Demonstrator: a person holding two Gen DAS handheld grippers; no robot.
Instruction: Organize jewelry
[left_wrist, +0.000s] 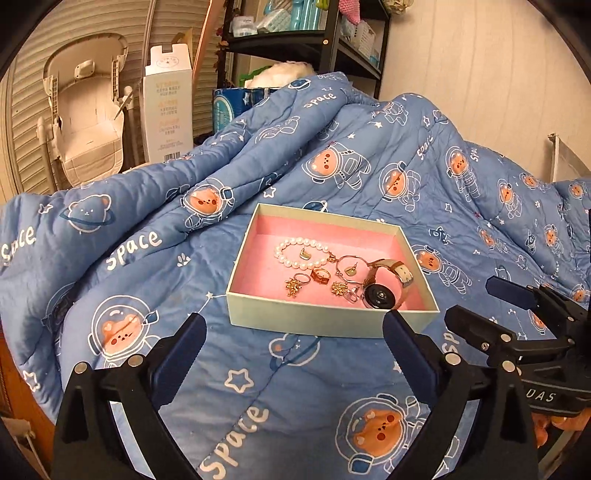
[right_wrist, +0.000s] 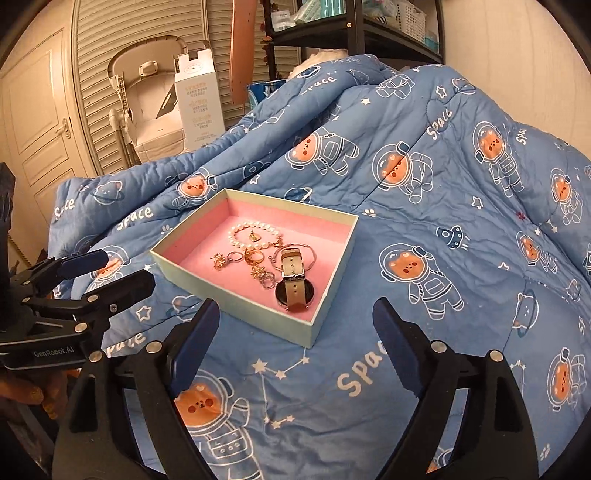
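A pale green box (left_wrist: 295, 317) with a pink lining sits on a blue quilt (left_wrist: 147, 266) printed with astronaut bears, and all the jewelry lies inside it. In the left wrist view the box is just past 12 o'clock of the left gripper (left_wrist: 295, 339), whose two fingers stand wide apart over bare quilt with nothing between them. The right gripper (right_wrist: 295, 328) is likewise spread wide and empty, the box's near corner lying just beyond the gap at 12 o'clock.

Inside the box, seen from the left wrist, a pearl bracelet (left_wrist: 295, 245) lies toward the far wall (a small gold charm rests within its loop). A watch (left_wrist: 380, 295) with a dark round face and a beige strap lies at the bracelet's 4 o'clock, close to the right wall. A thin hoop bangle (left_wrist: 341, 260) lies between the two. Nearer the front wall are small gold earrings (left_wrist: 293, 287), a ring (left_wrist: 320, 275) and another gold piece beside a clear one, too small to tell apart.

In the left wrist view the other gripper shows at 3 o'clock, fingers parted. Past the quilt stand a white carton (left_wrist: 168, 107), a cream baby seat (left_wrist: 86, 107) and a black shelf (left_wrist: 332, 40).
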